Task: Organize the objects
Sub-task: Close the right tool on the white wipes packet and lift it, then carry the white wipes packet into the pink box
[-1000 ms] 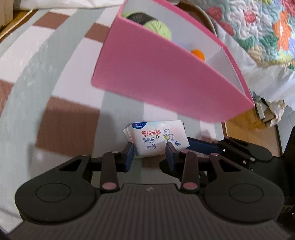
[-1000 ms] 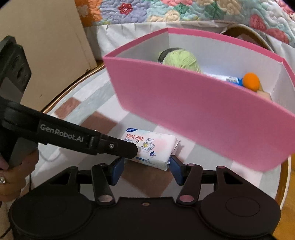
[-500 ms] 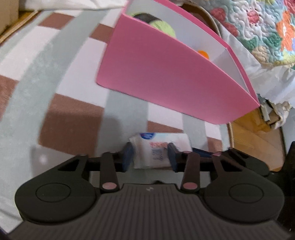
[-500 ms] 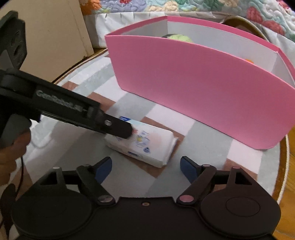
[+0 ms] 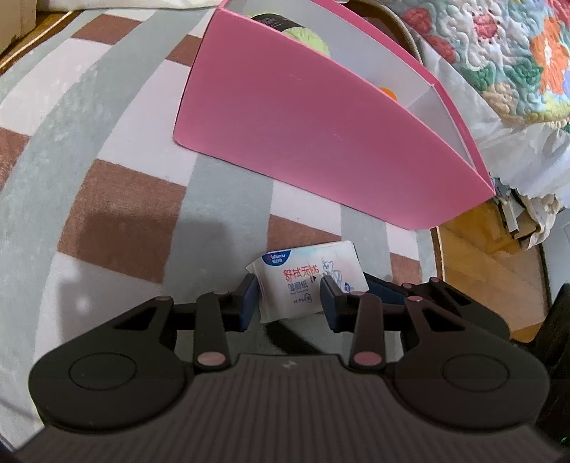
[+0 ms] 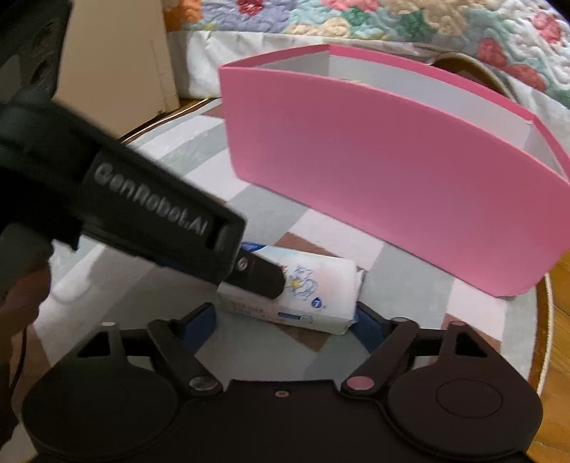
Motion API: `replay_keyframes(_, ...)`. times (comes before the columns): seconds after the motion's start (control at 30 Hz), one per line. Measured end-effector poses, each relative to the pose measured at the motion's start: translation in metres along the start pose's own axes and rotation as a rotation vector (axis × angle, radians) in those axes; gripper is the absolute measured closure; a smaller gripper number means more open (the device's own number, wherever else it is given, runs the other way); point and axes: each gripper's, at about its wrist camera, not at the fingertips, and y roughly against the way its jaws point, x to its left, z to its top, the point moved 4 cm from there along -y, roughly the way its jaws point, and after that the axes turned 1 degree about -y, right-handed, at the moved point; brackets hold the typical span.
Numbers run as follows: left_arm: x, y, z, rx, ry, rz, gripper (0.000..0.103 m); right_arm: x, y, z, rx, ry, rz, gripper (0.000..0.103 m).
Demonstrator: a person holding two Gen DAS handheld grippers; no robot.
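Note:
A white wet-wipes pack (image 5: 308, 281) with a blue label lies on the checked rug in front of the pink box (image 5: 313, 139). My left gripper (image 5: 288, 302) has its blue pads on both sides of the pack and is shut on it. In the right wrist view the pack (image 6: 313, 288) lies between the wide-open fingers of my right gripper (image 6: 286, 318), with the left gripper's finger (image 6: 260, 279) across its top. The pink box (image 6: 384, 185) stands just behind. A green yarn ball (image 5: 306, 37) and an orange ball (image 5: 388, 93) sit inside the box.
A round rug (image 5: 107, 199) in grey, white and brown checks covers the floor. Wooden floor (image 5: 491, 263) shows to the right of it. A floral quilt (image 6: 392, 25) hangs behind the box. A beige cabinet (image 6: 117, 53) stands at the back left.
My right gripper opened wide and came back close around the pack. My left gripper stayed closed on the pack and tilted it up slightly.

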Motion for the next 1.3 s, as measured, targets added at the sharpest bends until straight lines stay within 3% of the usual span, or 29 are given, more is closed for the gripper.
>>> replay_keyframes(0.2, -0.004, 0.007, -0.008, 0.011, 0.003, -0.002, 0.067, -0.002, 0.012, -0.005, 0.023, -0.027, 0.022, 0.03)
replay_keyframes(0.37, -0.016, 0.019, -0.02, 0.017, -0.006, -0.017, 0.066, 0.0, 0.028, -0.008, 0.043, -0.047, 0.05, 0.02)
replay_keyframes(0.57, -0.03, 0.041, -0.03, 0.004, -0.019, -0.042, 0.065, 0.002, 0.055, -0.01, 0.043, -0.054, 0.072, 0.017)
replay_keyframes(0.77, -0.047, 0.069, -0.03, -0.011, -0.016, -0.085, 0.065, 0.009, 0.091, -0.004, -0.001, -0.009, 0.062, 0.017)
replay_keyframes(1.07, -0.084, 0.119, -0.01, -0.066, -0.1, -0.106, 0.065, 0.004, 0.146, 0.027, -0.096, 0.035, 0.043, 0.017)
replay_keyframes(1.3, -0.112, 0.142, 0.014, -0.092, -0.189, -0.069, 0.065, 0.005, 0.171, 0.061, -0.162, 0.106, 0.017, 0.017)
